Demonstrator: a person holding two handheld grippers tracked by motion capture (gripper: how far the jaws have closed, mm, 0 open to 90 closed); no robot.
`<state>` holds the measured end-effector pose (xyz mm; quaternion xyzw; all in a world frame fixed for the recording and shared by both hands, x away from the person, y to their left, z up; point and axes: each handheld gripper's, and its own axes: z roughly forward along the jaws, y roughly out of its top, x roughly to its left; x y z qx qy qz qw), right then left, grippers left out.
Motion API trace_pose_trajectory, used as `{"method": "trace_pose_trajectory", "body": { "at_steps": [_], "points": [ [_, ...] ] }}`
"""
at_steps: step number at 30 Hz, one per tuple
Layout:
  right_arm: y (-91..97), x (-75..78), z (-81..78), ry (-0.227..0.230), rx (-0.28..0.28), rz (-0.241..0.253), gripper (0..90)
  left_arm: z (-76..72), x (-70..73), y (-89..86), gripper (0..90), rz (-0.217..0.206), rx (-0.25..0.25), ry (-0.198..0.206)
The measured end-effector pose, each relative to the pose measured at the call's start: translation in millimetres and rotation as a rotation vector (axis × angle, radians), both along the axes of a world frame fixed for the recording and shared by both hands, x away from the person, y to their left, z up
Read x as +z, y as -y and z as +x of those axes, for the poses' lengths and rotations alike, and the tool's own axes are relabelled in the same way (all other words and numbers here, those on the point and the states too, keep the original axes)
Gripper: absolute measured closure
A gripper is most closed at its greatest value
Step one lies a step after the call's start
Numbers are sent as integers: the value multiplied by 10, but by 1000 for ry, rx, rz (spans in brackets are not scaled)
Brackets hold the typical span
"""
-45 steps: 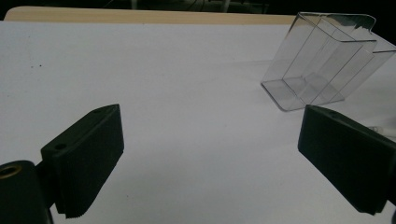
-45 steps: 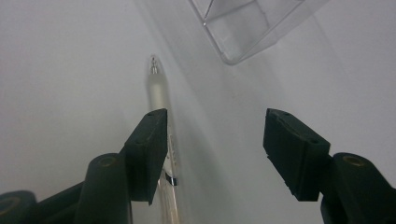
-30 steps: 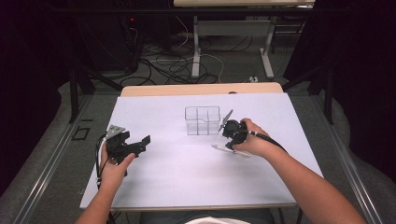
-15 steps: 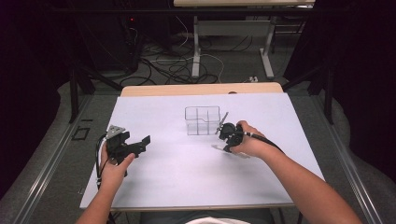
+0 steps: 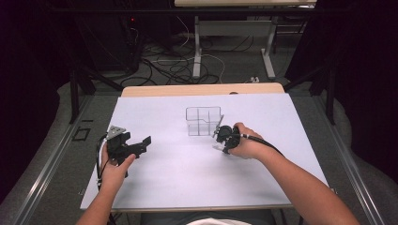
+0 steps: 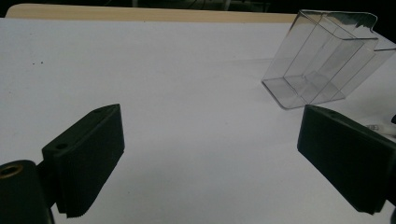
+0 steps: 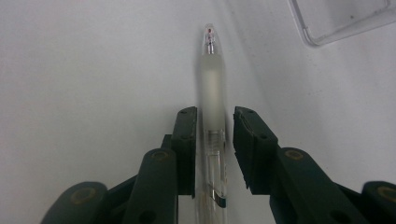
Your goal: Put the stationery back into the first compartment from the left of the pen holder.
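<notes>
A clear pen (image 7: pixel 212 84) with a frosted grip lies on the white sheet, tip pointing away. My right gripper (image 7: pixel 212 116) straddles its barrel. The jaws have just been closing; the left pad is at the pen and a thin gap remains at the right pad. In the high view this gripper (image 5: pixel 220 140) points down at the sheet just right of a clear divided box (image 5: pixel 203 121), with the pen (image 5: pixel 216 146) under it. My left gripper (image 5: pixel 143 144) is held at the left, wide open with nothing between its jaws (image 6: pixel 210 154), facing the box (image 6: pixel 322 60).
The white sheet (image 5: pixel 187 178) covers a wooden table whose far edge (image 5: pixel 202 89) shows behind it. A corner of the clear box (image 7: pixel 341 18) sits at the upper right of the right gripper view. Cables and table legs lie on the floor beyond.
My right gripper has shifted slightly left and lower toward the sheet beside the box. The left hand has kept still.
</notes>
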<state>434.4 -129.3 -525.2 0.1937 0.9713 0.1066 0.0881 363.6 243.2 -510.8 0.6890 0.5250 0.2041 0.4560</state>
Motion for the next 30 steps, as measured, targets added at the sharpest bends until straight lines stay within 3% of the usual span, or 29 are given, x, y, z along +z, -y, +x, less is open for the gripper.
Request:
{"method": "trace_pose_trajectory", "body": {
  "at_steps": [4,7,10,14,30],
  "points": [
    [-19,-17,6,-1,3,-5,709,2,-3,1,74,0,0,3],
    [-34,-21,-13,-13,-27,-7,718,2,-4,5,74,-3,2,1],
    [-31,-25,15,0,4,-6,731,1,-4,5,75,-2,1,1],
    [-45,-13,7,-16,-1,-22,759,1,-4,5,75,-2,2,1],
    [-61,-21,-1,-1,6,-26,792,2,-7,4,76,-2,2,-1]
  ]
}}
